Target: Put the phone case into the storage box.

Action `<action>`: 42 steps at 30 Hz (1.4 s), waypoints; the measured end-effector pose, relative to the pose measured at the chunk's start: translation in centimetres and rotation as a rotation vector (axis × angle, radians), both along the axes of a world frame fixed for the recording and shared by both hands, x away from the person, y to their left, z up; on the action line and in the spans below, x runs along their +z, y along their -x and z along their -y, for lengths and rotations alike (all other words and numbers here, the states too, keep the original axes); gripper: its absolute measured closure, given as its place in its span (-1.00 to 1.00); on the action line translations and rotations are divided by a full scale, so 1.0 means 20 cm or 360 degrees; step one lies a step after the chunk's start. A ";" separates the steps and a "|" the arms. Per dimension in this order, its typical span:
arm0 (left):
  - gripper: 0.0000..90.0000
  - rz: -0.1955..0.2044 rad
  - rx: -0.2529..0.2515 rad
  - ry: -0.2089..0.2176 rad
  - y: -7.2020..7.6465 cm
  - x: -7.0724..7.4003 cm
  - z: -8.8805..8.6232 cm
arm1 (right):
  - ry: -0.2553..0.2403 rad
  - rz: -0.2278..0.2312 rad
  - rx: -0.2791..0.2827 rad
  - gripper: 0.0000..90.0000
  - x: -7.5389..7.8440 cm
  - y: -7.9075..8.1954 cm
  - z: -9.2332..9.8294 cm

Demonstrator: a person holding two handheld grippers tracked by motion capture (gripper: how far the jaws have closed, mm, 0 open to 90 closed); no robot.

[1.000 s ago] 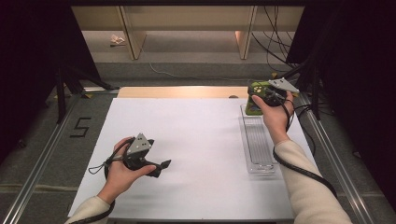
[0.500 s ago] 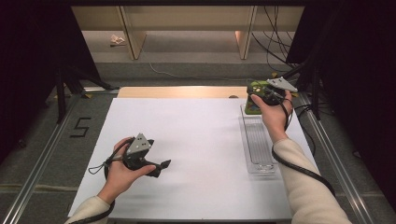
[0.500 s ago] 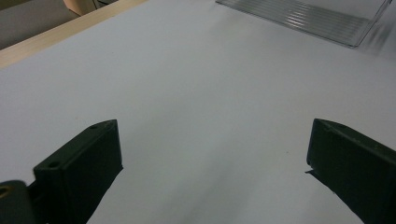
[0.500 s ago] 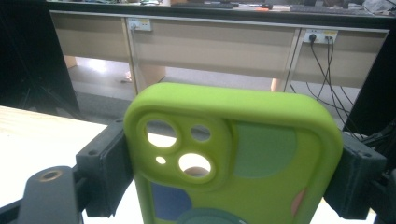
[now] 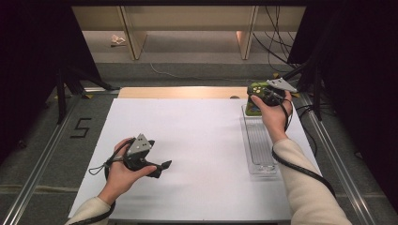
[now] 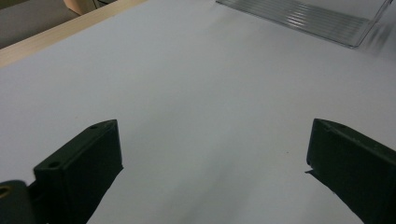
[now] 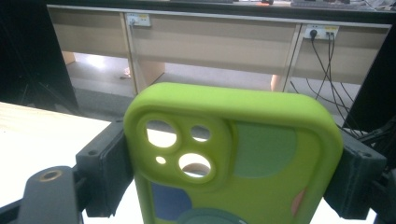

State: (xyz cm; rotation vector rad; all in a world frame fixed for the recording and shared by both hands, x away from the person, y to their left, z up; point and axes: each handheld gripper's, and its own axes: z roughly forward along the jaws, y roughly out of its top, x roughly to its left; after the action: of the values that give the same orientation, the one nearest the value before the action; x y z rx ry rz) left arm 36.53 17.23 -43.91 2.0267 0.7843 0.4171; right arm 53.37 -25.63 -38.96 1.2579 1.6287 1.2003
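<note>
Green phone case [image 7: 233, 154] is being held upright between the jaws of the right gripper [image 5: 263, 96], which are pressing on its two long edges at the far right end of the white table [image 5: 197, 140], just above the far end of a clear ribbed tray [image 5: 259, 145]. Camera cut-outs and coloured patches are being shown on the case; no brand or lettering can be read on it. The left gripper [image 5: 157, 168] is being held low over the table near its front left, jaws spread wide with nothing between them. A "5" [image 5: 80, 127] is marked on the floor left of the table.
</note>
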 end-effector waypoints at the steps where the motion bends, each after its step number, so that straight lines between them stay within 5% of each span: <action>1: -0.93 -0.0001 -0.0001 0.0000 0.00 0.00 0.00 | 0.0003 -0.0001 0.0000 -0.61 0.00 0.00 0.00; 42: -0.93 -0.0003 -0.0004 0.0000 0.00 0.00 0.00 | 0.0042 -0.0081 -0.0031 -0.61 -0.06 -0.08 -0.02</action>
State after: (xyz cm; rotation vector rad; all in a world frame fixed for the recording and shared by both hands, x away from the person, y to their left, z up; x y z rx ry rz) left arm 36.55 17.21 -43.93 2.0280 0.7832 0.4138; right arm 55.00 -25.21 -40.19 1.2944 1.6597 1.1402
